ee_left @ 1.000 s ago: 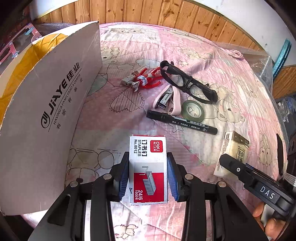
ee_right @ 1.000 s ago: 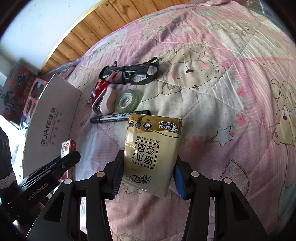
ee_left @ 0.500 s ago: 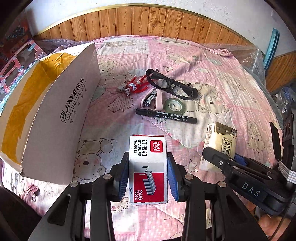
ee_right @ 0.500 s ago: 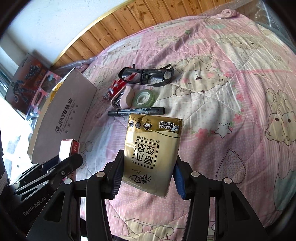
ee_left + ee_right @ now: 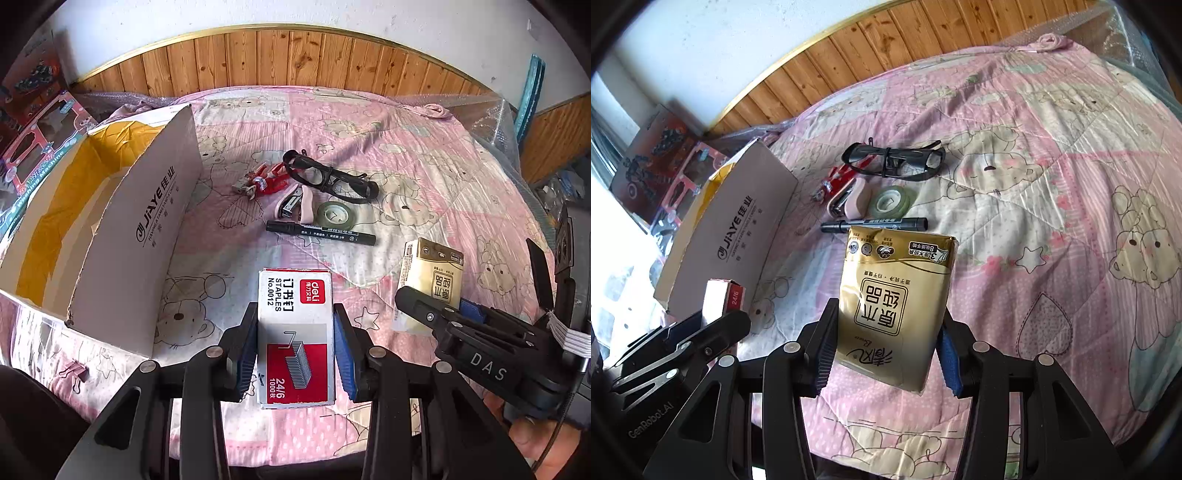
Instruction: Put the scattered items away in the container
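Above the pink bear-print bed quilt [image 5: 424, 155], I have my left gripper [image 5: 295, 347] clenched on the white-and-red cardboard staple box [image 5: 295, 332], its long axis running straight ahead along the jaws. My right gripper [image 5: 882, 347] grasps the gold plastic tissue pack [image 5: 894, 295] the same way, lengthwise away from me. Both are held clear of the quilt. To the left stands the open white cardboard container box [image 5: 147, 236]. Beyond lie a black marker pen [image 5: 321, 233] lying crosswise, a clear tape roll [image 5: 336, 214], and black-framed safety glasses [image 5: 328, 177].
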Available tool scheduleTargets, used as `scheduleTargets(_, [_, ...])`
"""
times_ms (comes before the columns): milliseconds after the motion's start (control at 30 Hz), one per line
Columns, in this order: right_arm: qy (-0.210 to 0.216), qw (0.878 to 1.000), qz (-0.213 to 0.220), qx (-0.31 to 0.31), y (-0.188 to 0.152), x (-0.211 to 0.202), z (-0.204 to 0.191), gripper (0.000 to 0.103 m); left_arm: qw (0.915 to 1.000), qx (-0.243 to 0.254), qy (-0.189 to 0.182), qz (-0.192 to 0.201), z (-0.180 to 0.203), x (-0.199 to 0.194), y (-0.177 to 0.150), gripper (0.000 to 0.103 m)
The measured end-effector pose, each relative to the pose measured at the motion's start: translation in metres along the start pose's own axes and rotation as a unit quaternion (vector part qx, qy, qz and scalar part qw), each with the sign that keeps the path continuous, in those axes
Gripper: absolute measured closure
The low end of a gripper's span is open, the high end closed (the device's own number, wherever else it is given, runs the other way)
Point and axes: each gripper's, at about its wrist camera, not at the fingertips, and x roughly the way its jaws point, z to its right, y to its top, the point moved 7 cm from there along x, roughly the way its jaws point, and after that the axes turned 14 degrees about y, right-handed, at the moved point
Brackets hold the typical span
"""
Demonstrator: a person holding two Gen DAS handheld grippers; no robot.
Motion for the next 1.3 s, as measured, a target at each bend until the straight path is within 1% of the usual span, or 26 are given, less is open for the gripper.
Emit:
scheduleTargets(400, [0.008,1.0,0.002,-0.021,-0.01,-0.008,-0.014,0.053,0.9998,-0.009,-0.006,0.019,-0.005,-0.022,-0.005,0.064])
scheduleTargets(867, [0.017,0.999,-0.006,-0.044,-0.021,-0.012,-0.031,0.053,0.9992,-0.029,-0.009,0.026,-0.022,-0.036,-0.013,0.064])
scheduleTargets(1300, [0.037,0.997,-0.009,-0.072,-0.027,-0.016,-0.066,0.053,0.9981,-0.044,-0.017,0.039,-0.039,-0.05,-0.007,0.064])
